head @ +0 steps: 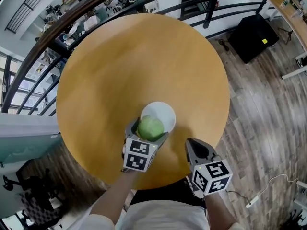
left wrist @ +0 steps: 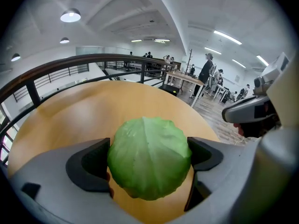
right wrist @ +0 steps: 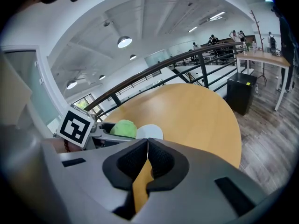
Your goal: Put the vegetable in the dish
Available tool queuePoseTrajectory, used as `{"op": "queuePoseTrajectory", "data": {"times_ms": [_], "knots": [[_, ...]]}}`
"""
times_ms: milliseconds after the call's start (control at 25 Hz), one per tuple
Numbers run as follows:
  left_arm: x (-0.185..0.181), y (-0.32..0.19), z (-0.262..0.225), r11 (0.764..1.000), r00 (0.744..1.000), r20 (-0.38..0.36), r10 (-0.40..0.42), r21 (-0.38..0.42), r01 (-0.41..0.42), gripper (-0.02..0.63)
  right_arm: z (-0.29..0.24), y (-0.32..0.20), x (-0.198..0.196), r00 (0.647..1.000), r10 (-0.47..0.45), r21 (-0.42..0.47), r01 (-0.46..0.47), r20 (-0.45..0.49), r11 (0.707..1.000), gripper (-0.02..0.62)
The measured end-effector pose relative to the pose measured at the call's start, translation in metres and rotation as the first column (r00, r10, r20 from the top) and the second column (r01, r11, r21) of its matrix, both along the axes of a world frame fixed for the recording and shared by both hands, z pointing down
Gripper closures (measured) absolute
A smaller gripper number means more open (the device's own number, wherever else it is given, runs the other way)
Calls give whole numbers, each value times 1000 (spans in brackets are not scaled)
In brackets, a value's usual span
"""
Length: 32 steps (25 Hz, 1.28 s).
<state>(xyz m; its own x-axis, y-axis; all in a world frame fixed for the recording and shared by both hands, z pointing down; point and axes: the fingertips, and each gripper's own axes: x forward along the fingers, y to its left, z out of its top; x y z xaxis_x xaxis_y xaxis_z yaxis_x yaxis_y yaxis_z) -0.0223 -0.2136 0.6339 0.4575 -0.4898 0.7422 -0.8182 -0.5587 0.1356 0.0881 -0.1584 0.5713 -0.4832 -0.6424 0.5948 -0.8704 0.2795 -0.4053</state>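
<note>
I hold the cabbage (left wrist: 148, 162) across its middle in my left gripper (head: 148, 131), over the near rim of the white dish (head: 163, 113) on the bench (head: 144, 61); my right gripper (right wrist: 147, 146) is closed on nothing, and the cabbage looks light and leafy-soft, so gently.

Bright, even light from round ceiling lamps (left wrist: 70, 16); sharp centres, strong fisheye bending and dark corners.
</note>
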Motion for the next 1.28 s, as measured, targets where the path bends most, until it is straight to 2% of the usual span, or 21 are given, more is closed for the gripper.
{"op": "queuePoseTrajectory", "data": {"times_ms": [400,920,1280], "knots": [[11,-16,32,999,999,48,11,-54,-9,103,11,4,3,1000,-6,-34,6,22,999,571],[14,-25,57,998,996,83,8,-69,-2,103,30,10,9,1000,3,-81,-1,30,997,571],[23,-29,60,997,993,113,44,-64,-37,103,32,10,13,999,6,-94,-3,35,996,571]]}}
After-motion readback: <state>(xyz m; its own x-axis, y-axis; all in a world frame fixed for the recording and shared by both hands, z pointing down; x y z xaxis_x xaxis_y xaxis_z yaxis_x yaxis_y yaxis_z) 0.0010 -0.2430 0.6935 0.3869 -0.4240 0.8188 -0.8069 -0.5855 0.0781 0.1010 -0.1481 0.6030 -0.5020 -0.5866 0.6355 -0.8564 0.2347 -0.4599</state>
